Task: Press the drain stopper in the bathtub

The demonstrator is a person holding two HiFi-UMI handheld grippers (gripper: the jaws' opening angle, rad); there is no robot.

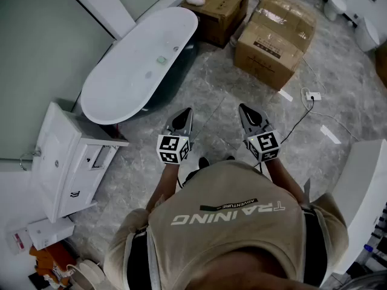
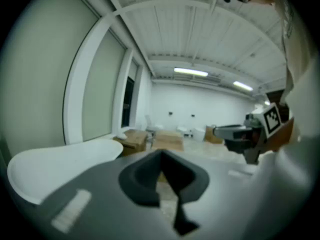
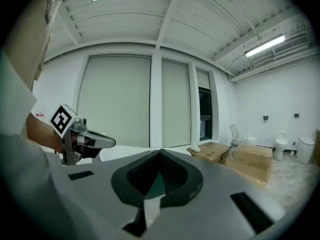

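The white oval bathtub (image 1: 130,71) stands at the upper left of the head view, on the grey marble floor. A small pale-green fitting (image 1: 161,59) on the tub's bottom looks like the drain stopper. Both grippers hang in front of the person's chest, well short of the tub and above the floor. My left gripper (image 1: 185,112) points toward the tub's near end with its jaws together and nothing held. My right gripper (image 1: 243,108) is beside it, also shut and empty. The left gripper view has the tub (image 2: 55,161) at its left and the right gripper (image 2: 222,131) at its right.
Two cardboard boxes (image 1: 275,38) (image 1: 224,5) stand beyond the tub. A white vanity cabinet (image 1: 63,162) stands left of the person. A power strip with its cable (image 1: 311,95) lies on the floor at right. Toilets (image 1: 335,2) line the far wall.
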